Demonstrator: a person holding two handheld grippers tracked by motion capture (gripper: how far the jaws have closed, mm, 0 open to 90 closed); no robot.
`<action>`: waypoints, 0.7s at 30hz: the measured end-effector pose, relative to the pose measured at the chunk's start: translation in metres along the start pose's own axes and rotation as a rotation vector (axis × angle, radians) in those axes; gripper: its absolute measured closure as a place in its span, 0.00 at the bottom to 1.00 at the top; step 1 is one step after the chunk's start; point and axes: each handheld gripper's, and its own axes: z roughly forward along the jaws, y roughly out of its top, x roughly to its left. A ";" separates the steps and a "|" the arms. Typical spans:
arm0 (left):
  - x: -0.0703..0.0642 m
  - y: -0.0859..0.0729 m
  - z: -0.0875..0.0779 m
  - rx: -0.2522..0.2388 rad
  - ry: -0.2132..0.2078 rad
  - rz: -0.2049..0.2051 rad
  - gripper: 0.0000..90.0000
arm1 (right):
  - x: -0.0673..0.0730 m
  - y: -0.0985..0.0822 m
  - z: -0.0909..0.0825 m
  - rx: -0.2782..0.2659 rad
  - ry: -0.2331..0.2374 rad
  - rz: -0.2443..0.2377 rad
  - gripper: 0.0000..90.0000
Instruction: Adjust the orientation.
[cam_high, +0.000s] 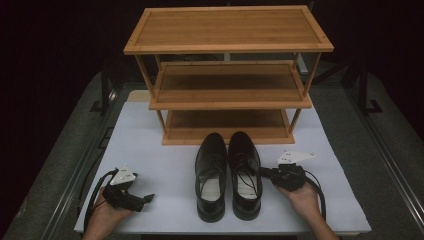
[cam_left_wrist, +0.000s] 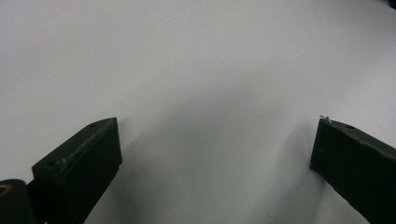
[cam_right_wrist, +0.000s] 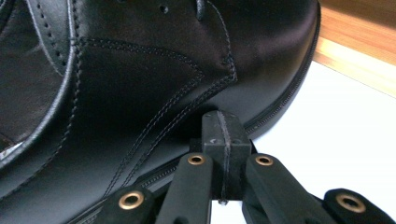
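**Closed right jaws against the right-hand shoe**

Your right gripper (cam_high: 264, 173) has its jaws clenched together with nothing between them, the tips pressed against the outer side of the right-hand black leather shoe (cam_high: 244, 172). That shoe stands on the white table (cam_high: 160, 150) beside its mate, the left-hand shoe (cam_high: 210, 175), toes just in front of the bamboo shoe rack (cam_high: 227, 75). Your left gripper (cam_high: 148, 198) rests well apart near the table's front left, jaws spread wide and empty.

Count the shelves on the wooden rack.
3: the top shelf, the middle shelf under it, and the bottom shelf just behind the shoes' toes. Nothing rests on their visible surfaces.
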 end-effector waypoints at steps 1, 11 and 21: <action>0.000 0.000 0.000 0.000 0.000 0.000 0.01 | 0.001 0.000 0.000 0.001 0.000 -0.002 1.00; 0.000 0.000 0.000 -0.001 0.000 0.000 0.01 | 0.009 0.000 0.000 0.009 0.024 -0.025 1.00; 0.000 0.000 0.000 -0.003 0.000 -0.002 0.01 | 0.002 0.001 -0.003 0.018 -0.003 -0.004 0.90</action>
